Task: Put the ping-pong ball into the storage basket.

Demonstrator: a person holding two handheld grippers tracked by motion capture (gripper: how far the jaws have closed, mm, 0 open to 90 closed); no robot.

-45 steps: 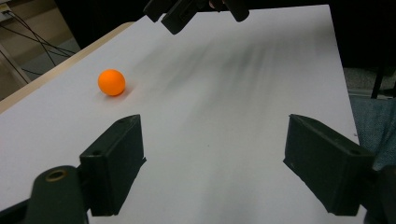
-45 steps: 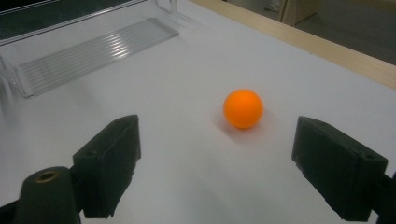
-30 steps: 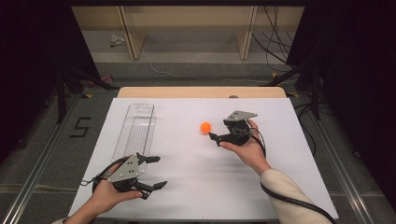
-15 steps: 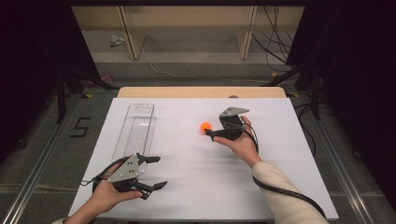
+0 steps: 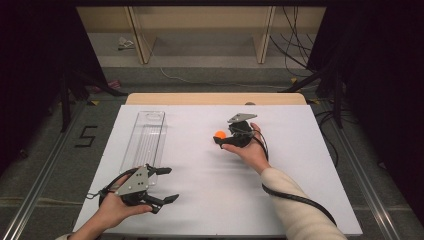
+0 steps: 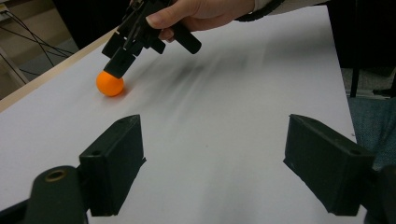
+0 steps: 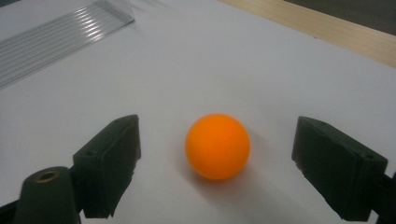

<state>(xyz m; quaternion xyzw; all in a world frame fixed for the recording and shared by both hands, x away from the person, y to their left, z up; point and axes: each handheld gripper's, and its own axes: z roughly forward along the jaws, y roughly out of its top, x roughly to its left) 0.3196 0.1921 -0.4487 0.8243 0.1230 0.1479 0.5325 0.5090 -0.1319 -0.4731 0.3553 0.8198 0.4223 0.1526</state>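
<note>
A single character, the figure "5", is being shown marked on the grey floor to the left of the table; no other writing can be read.

An orange ball is being approached on the white table, where it is lying right of the table's middle and toward the far side. The right gripper is being held around it by a hand reaching in from the near right. In the right gripper view the jaws are seen standing wide apart, one on each side of the ball, with clear white table visible between each jaw and the ball, so nothing is being clamped. From the left gripper view one jaw tip of the right gripper appears just above the ball; whether it is touching cannot be told.

The left gripper is being held at the near left of the table, well apart from the ball. Its jaws are likewise spread wide over bare table and nothing is being held.

A clear plastic tray is lying lengthwise at the left of the table, its near end just beside the left gripper.
</note>
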